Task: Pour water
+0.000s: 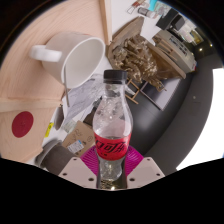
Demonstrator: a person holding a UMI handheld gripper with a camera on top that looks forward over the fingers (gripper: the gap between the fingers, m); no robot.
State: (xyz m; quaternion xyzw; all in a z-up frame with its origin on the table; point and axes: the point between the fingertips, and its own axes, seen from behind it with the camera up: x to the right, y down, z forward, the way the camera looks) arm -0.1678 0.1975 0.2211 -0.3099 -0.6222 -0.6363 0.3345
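One clear plastic bottle (pixel 111 125) with a black cap stands upright between the gripper's (pixel 111 171) two fingers, whose pink pads (pixel 137 166) clamp its base. Its red label carries white script too small to read. One white mug (pixel 71 59) lies tipped beyond it on the pale table (pixel 25 95). Clutter behind is hard to make out.

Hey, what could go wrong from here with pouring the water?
1. The black cap looks still on the bottle, so tilting now would pour nothing.
2. The claw holds the bottle low, so it may wobble or slip when tipped.
3. The white mug appears tilted, so water could miss it or spill.
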